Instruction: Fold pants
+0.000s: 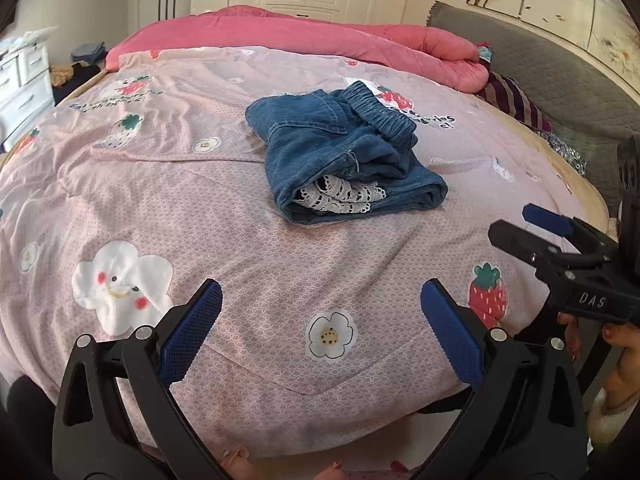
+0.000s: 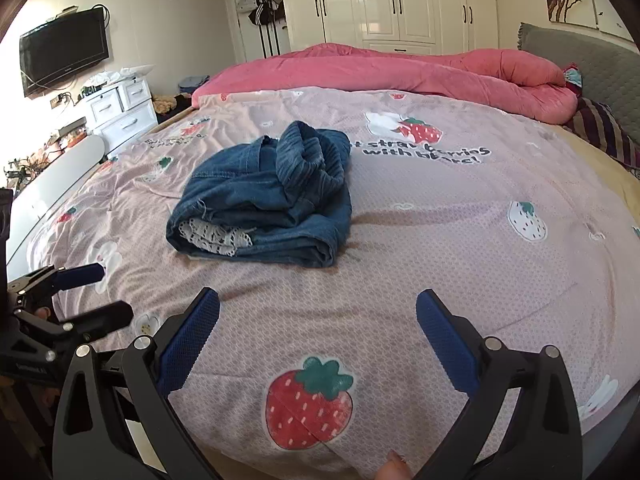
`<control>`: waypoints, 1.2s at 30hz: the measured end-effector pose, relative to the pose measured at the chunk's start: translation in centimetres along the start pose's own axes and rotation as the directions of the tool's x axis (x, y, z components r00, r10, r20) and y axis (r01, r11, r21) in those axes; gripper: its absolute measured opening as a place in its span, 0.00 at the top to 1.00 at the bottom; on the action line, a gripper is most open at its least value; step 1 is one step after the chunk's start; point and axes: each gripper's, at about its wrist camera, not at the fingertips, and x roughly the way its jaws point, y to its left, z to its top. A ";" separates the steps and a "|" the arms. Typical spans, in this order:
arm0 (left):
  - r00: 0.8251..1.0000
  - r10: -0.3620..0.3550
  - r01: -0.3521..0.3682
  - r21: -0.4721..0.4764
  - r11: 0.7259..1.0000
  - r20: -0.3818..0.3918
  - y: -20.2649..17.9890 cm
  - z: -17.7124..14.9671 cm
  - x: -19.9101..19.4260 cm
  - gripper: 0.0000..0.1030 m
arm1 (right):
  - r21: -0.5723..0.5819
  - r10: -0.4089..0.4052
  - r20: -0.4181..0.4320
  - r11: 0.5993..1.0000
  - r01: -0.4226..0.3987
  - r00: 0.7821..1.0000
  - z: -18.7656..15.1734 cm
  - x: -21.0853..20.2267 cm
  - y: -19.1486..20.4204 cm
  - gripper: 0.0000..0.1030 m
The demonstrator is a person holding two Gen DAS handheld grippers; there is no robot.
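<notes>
A pair of blue denim pants point(image 1: 344, 156) lies folded into a small bundle on the pink strawberry-print bedspread point(image 1: 200, 200), white lace trim showing at its near end and the elastic waistband on top. It also shows in the right wrist view point(image 2: 264, 204). My left gripper point(image 1: 320, 304) is open and empty, hovering over the bedspread near the bed's front edge, well short of the pants. My right gripper point(image 2: 318, 312) is open and empty too, also short of the pants. It appears in the left wrist view at the right edge point(image 1: 516, 224). The left gripper shows at the left edge of the right wrist view point(image 2: 108, 292).
A rolled pink quilt point(image 2: 400, 76) lies across the far side of the bed. A grey headboard point(image 2: 592, 60) and striped cloth point(image 2: 600, 124) are at the right. White drawers point(image 2: 120, 112) and a wall TV point(image 2: 64, 52) stand left; wardrobes point(image 2: 400, 0) behind.
</notes>
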 end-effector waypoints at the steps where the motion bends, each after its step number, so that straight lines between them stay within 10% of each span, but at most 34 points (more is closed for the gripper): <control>1: 1.000 0.002 -0.002 -0.001 1.000 0.001 0.0 0.0 0.0 0.09 | -0.005 -0.004 -0.001 1.000 0.004 1.000 -0.1 0.0 0.0 0.04; 36: 0.999 0.035 -0.035 -0.013 0.999 0.008 0.2 0.2 0.0 0.09 | 0.011 0.001 -0.013 1.000 -0.001 1.000 -0.4 0.4 -0.1 0.04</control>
